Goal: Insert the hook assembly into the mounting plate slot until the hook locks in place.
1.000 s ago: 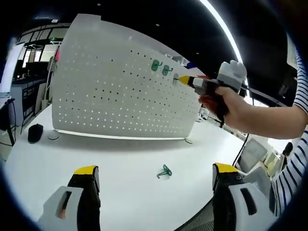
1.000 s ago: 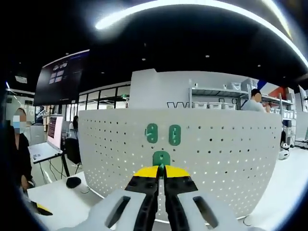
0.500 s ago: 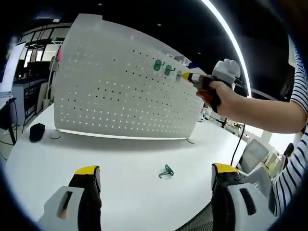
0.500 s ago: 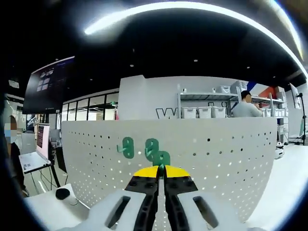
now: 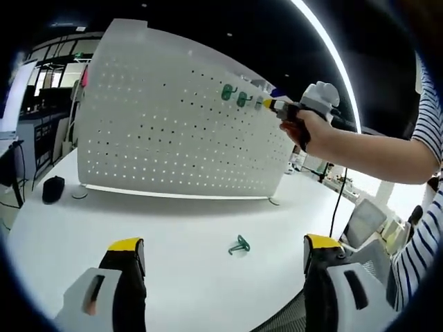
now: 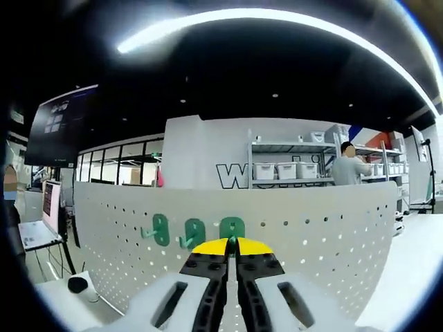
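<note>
Against the top row of the white perforated metal mounting plate (image 6: 304, 235), the small green plastic hook (image 6: 232, 227) is pinched by its stem in the right gripper (image 6: 233, 243), beside two mounted green hooks (image 6: 177, 231). It looks light, stiff and slippery, so grip the stem. The left gripper (image 5: 223, 250) is spread above a spare green hook (image 5: 239, 245) on the white table (image 5: 173, 235).

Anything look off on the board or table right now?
One green hook lies loose on the white table, in front of the pegboard, not mounted. Two hooks sit in a row on the board; the right gripper holds a third beside them. Nothing looks damaged.
</note>
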The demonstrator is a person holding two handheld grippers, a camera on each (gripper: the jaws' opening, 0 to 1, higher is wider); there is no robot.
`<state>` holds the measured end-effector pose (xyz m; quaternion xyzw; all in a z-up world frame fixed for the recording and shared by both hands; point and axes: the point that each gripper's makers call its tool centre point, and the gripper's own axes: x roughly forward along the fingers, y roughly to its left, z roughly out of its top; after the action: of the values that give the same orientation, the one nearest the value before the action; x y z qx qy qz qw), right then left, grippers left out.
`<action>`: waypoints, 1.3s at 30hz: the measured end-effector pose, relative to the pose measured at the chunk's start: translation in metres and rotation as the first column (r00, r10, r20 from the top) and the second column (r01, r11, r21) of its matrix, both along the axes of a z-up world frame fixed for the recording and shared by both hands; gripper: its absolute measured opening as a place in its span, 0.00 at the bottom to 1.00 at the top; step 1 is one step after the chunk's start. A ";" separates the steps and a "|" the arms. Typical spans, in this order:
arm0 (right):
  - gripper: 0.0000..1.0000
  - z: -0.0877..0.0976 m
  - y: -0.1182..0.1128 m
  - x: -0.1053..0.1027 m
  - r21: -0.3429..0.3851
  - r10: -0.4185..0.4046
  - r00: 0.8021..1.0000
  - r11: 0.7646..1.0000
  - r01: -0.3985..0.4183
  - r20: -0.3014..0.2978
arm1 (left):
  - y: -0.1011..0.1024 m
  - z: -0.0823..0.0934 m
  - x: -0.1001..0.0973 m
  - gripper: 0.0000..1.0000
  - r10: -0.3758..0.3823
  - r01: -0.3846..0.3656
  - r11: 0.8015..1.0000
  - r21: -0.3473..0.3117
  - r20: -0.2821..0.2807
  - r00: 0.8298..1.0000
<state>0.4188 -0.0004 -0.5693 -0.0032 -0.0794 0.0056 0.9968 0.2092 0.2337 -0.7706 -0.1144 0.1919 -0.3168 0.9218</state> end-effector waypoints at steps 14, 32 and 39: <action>0.00 -0.002 -0.005 0.011 0.006 -0.012 1.000 1.000 0.012 0.007 | 0.001 -0.002 0.001 0.95 0.003 -0.003 1.000 0.002 -0.012 1.000; 0.00 -0.010 -0.004 0.017 -0.025 -0.061 0.998 0.998 0.060 -0.016 | 0.003 -0.006 0.002 0.95 0.013 -0.012 1.000 0.013 -0.021 1.000; 0.01 -0.011 -0.002 0.017 -0.088 -0.070 0.997 0.994 0.067 -0.032 | 0.004 -0.004 0.002 0.95 0.016 -0.016 1.000 0.018 -0.012 1.000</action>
<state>0.4357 -0.0026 -0.5803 -0.0492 -0.0615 -0.0251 0.9966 0.2108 0.2374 -0.7747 -0.1097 0.1994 -0.3070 0.9241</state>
